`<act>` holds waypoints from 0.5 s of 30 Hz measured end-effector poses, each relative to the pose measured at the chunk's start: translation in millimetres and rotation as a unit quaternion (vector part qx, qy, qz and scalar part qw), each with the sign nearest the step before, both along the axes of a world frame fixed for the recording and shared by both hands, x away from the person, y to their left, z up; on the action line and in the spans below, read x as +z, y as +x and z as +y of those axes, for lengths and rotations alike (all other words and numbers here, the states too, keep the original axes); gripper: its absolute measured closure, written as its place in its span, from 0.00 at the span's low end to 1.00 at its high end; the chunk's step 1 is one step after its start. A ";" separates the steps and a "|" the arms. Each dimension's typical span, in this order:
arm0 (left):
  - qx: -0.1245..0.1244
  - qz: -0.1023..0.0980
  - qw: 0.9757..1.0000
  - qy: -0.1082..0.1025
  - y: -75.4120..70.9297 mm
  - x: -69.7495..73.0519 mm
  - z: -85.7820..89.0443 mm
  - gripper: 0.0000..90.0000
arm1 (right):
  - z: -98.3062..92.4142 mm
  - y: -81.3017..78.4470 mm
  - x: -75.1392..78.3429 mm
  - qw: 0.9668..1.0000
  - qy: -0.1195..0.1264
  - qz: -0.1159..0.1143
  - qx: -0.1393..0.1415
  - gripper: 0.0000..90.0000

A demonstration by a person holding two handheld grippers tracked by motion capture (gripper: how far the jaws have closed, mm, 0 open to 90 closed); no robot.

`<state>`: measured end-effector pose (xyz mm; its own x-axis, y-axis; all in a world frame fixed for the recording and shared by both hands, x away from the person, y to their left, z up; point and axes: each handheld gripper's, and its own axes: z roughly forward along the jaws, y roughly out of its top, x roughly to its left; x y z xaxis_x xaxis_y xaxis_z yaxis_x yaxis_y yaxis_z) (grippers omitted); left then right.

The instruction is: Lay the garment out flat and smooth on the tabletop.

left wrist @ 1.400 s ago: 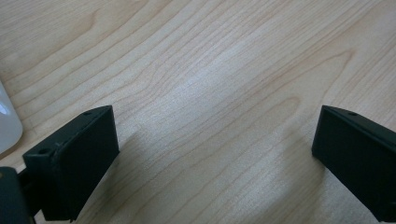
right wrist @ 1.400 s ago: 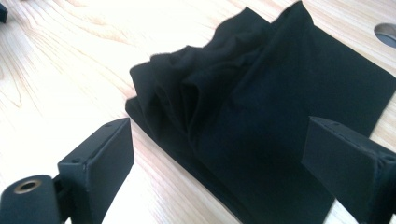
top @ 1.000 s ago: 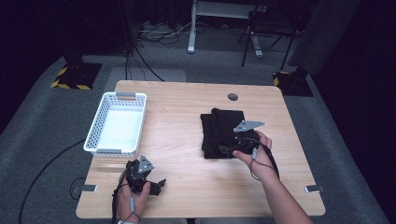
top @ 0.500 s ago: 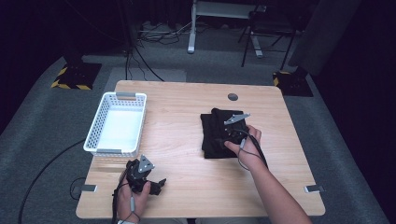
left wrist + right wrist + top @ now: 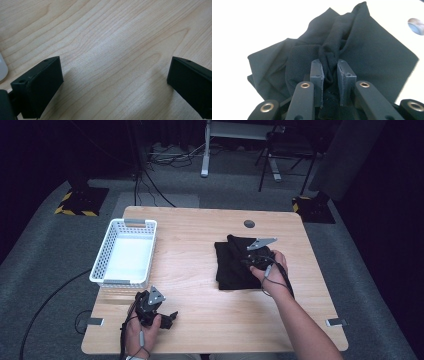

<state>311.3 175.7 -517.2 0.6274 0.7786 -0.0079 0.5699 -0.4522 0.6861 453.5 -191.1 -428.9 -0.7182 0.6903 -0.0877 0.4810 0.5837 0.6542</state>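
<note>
Right claw just closed, pinching black cloth, left claw agape

Black folded fabric cloth is lying on the light wooden tabletop, right of centre in the high view's frame. It is resting flat in a roughly rectangular shape, with creases running along its upper part. In the right gripper view the black folded fabric cloth is taking up the centre of the frame; a ridge of its material is bunching up into a narrow vertical fold while the rest is spreading out, rumpled at left, smoother at right.
</note>
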 end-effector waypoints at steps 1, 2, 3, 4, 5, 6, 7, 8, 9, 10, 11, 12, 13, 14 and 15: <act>0.000 0.000 1.000 0.000 0.0 0.0 0.0 0.00 | -5.8 -0.6 4.1 1.000 0.006 -0.003 -0.005 0.87; 0.000 0.000 1.000 0.000 0.0 0.0 0.0 0.00 | -10.5 -1.3 7.5 1.000 0.009 -0.007 -0.010 0.87; 0.000 0.000 1.000 0.000 0.0 0.0 0.0 0.00 | -14.9 -2.3 10.8 1.000 0.014 -0.011 -0.015 0.87; 0.000 0.000 1.000 0.000 0.0 0.0 0.0 0.00 | -18.5 -2.8 13.4 1.000 0.017 -0.014 -0.017 0.87; 0.000 0.000 1.000 0.000 0.0 0.0 0.0 0.00 | -23.1 -3.8 16.7 0.999 0.023 -0.016 -0.022 0.87; 0.000 0.000 1.000 0.000 0.0 0.0 0.0 0.00 | -27.5 -4.5 19.7 0.999 0.027 -0.018 -0.027 0.87; 0.000 0.000 1.000 0.000 0.1 0.0 0.0 0.00 | -32.1 -4.9 22.5 0.999 0.031 -0.022 -0.030 0.87; 0.000 0.000 1.000 0.000 0.2 0.0 0.0 0.00 | -36.7 -5.3 25.0 0.999 0.035 -0.024 -0.034 0.87; 0.001 0.000 1.000 -0.001 0.3 0.0 -0.2 0.00 | -42.5 -5.7 27.9 0.998 0.038 -0.025 -0.041 0.87; 0.000 0.000 1.000 0.001 0.5 0.1 -0.1 0.00 | -47.3 -6.0 30.1 0.998 0.042 -0.026 -0.047 0.87; 0.000 0.000 1.000 0.001 0.7 0.2 -0.1 0.00 | -51.2 -6.2 31.6 0.997 0.045 -0.027 -0.052 0.87; 0.000 0.000 1.000 0.001 0.8 0.1 -0.2 0.00 | -57.8 -6.5 33.5 0.997 0.051 -0.028 -0.060 0.87; 0.001 0.000 1.000 0.000 0.8 0.1 -0.3 0.00 | -63.2 -6.8 34.8 0.996 0.056 -0.028 -0.067 0.87; 0.001 0.000 1.000 0.000 0.7 0.1 -0.3 0.00 | -68.5 -7.2 36.0 0.995 0.059 -0.029 -0.074 0.87; 0.001 0.000 1.000 0.000 0.7 0.1 -0.3 0.00 | -73.7 -7.5 36.9 0.994 0.062 -0.030 -0.081 0.86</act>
